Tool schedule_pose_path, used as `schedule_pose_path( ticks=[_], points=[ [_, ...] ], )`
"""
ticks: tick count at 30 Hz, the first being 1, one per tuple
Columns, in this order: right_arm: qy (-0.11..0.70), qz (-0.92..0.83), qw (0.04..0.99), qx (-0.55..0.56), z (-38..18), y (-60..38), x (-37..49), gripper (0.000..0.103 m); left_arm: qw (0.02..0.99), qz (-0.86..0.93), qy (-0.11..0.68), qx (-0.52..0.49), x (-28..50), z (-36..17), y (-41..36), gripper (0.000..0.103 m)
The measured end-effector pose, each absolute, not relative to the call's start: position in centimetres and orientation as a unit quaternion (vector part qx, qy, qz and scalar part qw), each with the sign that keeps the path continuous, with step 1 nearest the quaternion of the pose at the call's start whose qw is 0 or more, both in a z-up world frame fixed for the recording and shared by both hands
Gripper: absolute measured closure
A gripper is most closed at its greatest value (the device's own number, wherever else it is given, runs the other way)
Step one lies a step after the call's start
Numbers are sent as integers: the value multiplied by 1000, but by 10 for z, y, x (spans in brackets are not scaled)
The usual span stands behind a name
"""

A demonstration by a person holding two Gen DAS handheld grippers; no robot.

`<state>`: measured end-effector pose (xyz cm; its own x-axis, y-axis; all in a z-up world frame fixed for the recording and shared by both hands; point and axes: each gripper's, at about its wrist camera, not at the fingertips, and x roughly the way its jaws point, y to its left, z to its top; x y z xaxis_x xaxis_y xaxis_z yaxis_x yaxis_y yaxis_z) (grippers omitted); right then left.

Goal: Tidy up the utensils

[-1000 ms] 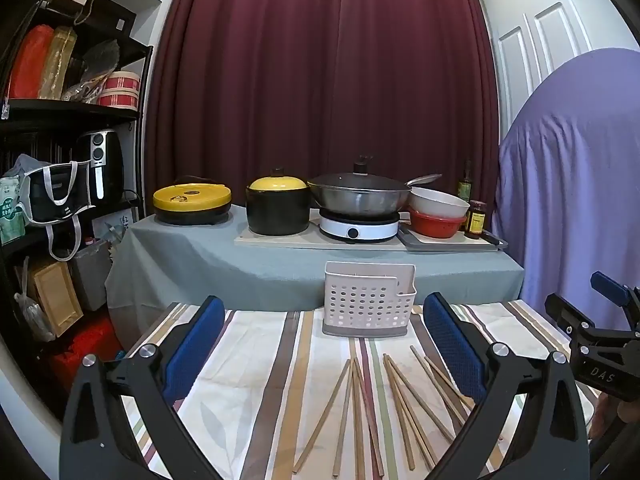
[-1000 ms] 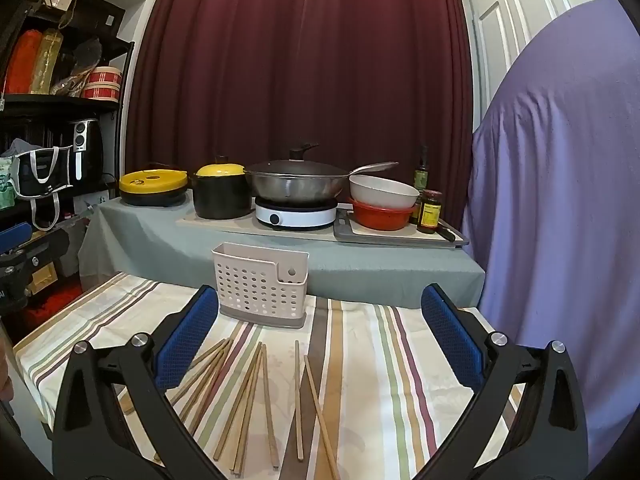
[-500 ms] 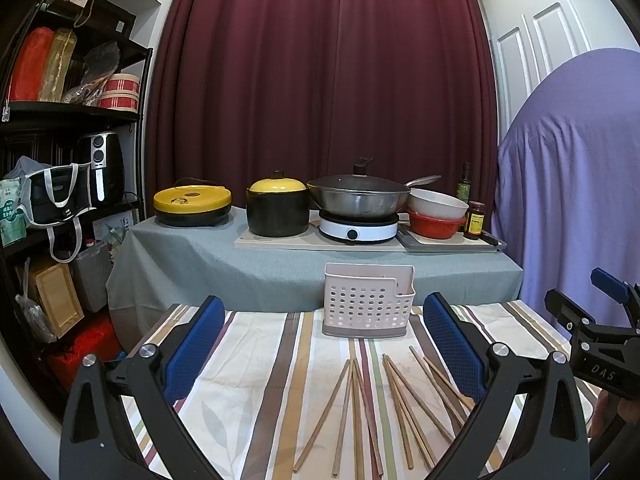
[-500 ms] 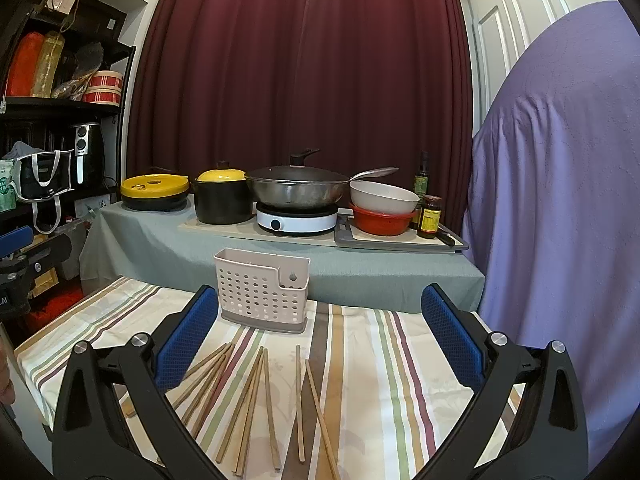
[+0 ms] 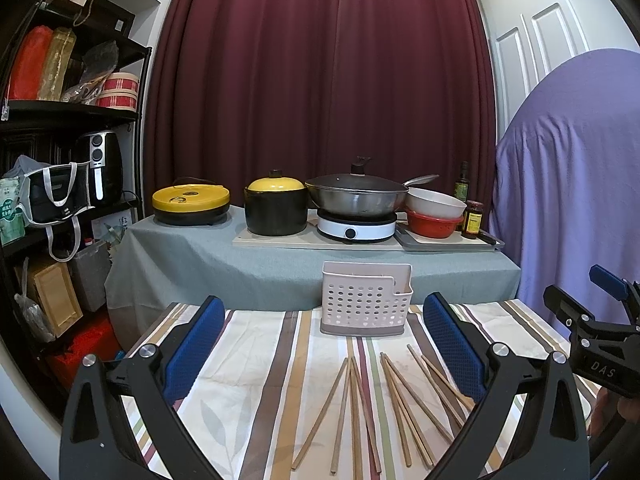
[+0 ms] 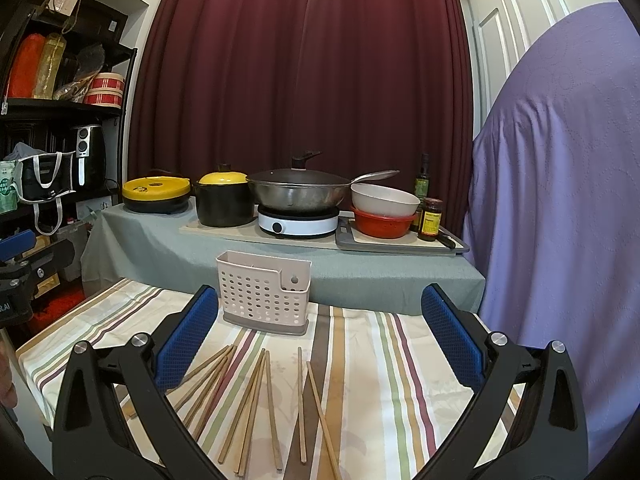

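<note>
Several wooden chopsticks lie loose on the striped tablecloth. Behind them, at the table's far edge, stands a perforated beige utensil holder. My left gripper hovers above the near side of the cloth, open, with nothing between its blue pads. My right gripper is likewise open and holds nothing. The right gripper also shows at the right edge of the left wrist view; the left one shows at the left edge of the right wrist view.
Behind the table a grey-clothed counter carries a yellow-lidded cooker, a black pot, a wok on a burner, stacked bowls and bottles. Black shelves stand left. A purple-draped shape stands right.
Both views have shifted very slightly, with the holder and chopsticks sitting a touch lower in frame. Nothing on the table has moved and both grippers stay open.
</note>
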<state>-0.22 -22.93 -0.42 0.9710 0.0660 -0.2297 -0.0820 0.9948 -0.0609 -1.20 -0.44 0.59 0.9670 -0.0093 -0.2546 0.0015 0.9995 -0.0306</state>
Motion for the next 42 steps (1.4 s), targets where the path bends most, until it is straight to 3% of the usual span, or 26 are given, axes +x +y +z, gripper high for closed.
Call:
schedule_pose_path(
  ticks=[42],
  points=[
    [114, 39, 992, -36, -5, -230, -4, 4, 991, -4, 135, -15, -12, 3, -1, 6]
  ],
)
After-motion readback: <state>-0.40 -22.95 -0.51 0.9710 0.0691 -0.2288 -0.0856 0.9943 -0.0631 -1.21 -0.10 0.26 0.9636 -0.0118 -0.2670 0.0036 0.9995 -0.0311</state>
